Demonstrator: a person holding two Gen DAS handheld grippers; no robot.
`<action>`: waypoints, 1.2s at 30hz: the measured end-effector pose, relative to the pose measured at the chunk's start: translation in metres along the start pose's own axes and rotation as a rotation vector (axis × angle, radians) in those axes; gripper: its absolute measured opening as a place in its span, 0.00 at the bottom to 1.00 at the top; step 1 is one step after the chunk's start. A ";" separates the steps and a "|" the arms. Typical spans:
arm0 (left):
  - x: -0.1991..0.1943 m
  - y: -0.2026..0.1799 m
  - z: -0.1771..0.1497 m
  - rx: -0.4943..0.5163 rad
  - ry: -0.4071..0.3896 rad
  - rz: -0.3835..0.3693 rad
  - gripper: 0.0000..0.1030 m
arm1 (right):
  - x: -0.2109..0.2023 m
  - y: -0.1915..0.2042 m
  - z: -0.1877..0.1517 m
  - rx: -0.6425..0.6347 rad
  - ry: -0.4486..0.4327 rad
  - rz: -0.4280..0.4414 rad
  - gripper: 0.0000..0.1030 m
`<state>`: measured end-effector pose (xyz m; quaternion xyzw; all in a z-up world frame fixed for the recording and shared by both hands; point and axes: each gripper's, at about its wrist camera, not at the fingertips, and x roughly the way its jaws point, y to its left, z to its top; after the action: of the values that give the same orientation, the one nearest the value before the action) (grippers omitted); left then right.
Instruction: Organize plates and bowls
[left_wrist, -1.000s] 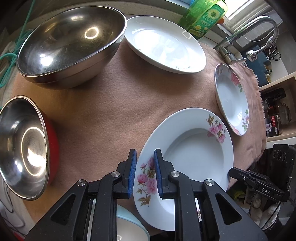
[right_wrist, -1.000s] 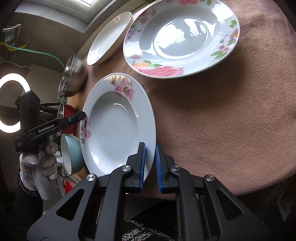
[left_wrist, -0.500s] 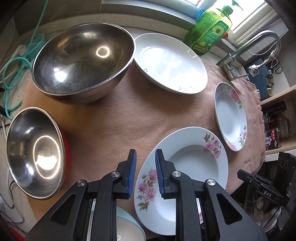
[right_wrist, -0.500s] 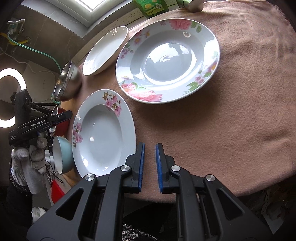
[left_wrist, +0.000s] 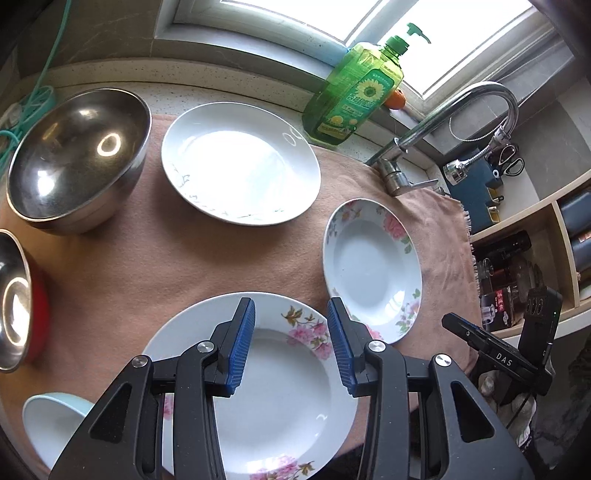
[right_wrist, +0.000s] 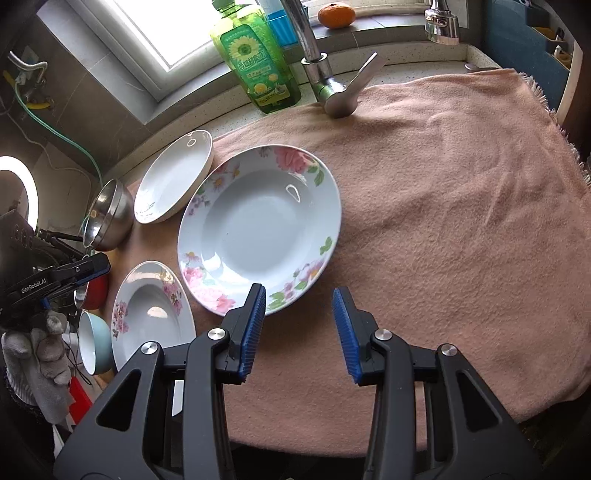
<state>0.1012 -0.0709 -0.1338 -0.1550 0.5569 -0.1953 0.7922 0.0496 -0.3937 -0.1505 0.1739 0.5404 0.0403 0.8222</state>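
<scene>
My left gripper (left_wrist: 291, 347) is open and empty above a floral soup plate (left_wrist: 280, 413) at the cloth's near edge. A second floral plate (left_wrist: 371, 269) lies to its right, a plain white plate (left_wrist: 240, 162) at the back. A large steel bowl (left_wrist: 74, 158) stands at the back left, a steel bowl in a red one (left_wrist: 14, 302) at the left, a light blue bowl (left_wrist: 51, 424) near left. My right gripper (right_wrist: 299, 325) is open and empty over the cloth, just in front of the second floral plate (right_wrist: 258, 229).
A pink cloth (right_wrist: 443, 221) covers the counter. A green soap bottle (left_wrist: 354, 92) and a tap (left_wrist: 436, 136) stand at the back by the window. An orange (right_wrist: 336, 14) sits on the sill. Shelves with bottles (left_wrist: 517, 258) are at the right.
Both grippers have opened and drawn back and up from the near floral plate, whose rim they were shut around. The plate now lies flat on the cloth.
</scene>
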 end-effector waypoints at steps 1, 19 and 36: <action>0.003 -0.004 0.000 -0.002 -0.005 -0.001 0.38 | 0.001 -0.004 0.004 -0.005 0.000 -0.006 0.38; 0.053 -0.027 0.003 -0.076 -0.001 0.011 0.38 | 0.042 -0.044 0.060 -0.062 0.075 0.037 0.38; 0.076 -0.028 0.009 -0.088 0.047 0.018 0.26 | 0.069 -0.048 0.072 -0.043 0.154 0.150 0.24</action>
<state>0.1289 -0.1317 -0.1808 -0.1800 0.5846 -0.1674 0.7732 0.1373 -0.4390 -0.2008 0.1928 0.5866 0.1266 0.7763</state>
